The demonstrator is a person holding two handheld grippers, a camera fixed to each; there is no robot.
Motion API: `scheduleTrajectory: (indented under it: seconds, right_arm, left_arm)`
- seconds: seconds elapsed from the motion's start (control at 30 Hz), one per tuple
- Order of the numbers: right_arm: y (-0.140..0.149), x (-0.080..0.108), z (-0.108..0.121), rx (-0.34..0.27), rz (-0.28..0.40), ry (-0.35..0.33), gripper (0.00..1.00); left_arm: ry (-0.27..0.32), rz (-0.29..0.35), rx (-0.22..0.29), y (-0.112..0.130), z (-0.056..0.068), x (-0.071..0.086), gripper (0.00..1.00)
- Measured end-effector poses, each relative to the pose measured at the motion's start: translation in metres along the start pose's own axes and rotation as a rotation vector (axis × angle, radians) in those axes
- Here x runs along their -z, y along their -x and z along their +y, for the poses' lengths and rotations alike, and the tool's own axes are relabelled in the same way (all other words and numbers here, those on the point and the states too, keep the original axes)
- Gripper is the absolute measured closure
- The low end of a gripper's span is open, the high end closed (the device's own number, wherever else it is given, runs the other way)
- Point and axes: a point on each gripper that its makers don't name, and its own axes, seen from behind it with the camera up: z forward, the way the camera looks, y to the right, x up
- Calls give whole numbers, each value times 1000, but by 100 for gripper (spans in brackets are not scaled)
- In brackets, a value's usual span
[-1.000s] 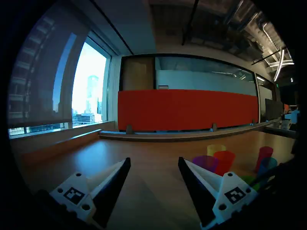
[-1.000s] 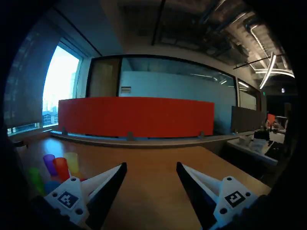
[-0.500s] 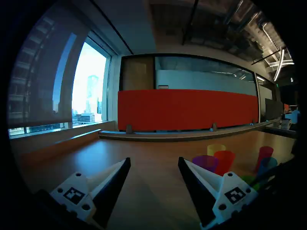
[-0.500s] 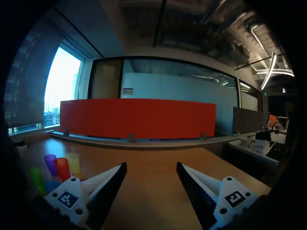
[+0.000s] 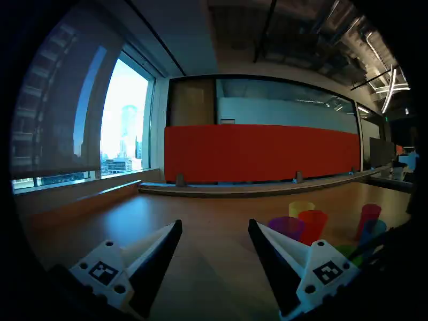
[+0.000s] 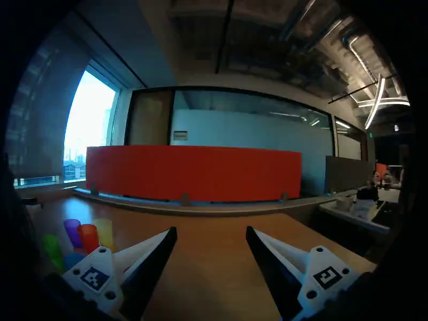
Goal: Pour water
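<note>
A cluster of upright translucent plastic cups (image 5: 312,223) stands on the wooden desk (image 5: 203,206), just right of the left gripper (image 5: 214,221) and left of the right gripper (image 6: 211,229). The left gripper seems nearer. Both pairs of fingers gape wide, empty.

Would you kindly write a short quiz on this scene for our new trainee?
1. True or false: the left tool is shut on a cup.
2. In the left gripper view, where does the orange cup stand? A) off to the left of the tool B) off to the right of the tool C) in the gap between its fingers
3. Fill in: the right tool is ___ and holds nothing.
Key: 1 false, it is open above the table; 2 B; 3 open.
</note>
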Motion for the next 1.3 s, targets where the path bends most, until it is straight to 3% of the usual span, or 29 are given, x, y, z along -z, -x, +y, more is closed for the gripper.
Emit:
scheduleTrajectory:
  seconds: [0.5,0.97,1.3]
  right_arm:
    - [17,-9,10,-28,19,12,0]
    - [33,-21,-10,-25,55,-41,0]
    - [52,-27,-12,-49,29,-50,0]
  left_arm:
    - [0,0,0,0,0,0,8]
    - [0,0,0,0,0,0,8]
    - [0,0,0,0,0,0,8]
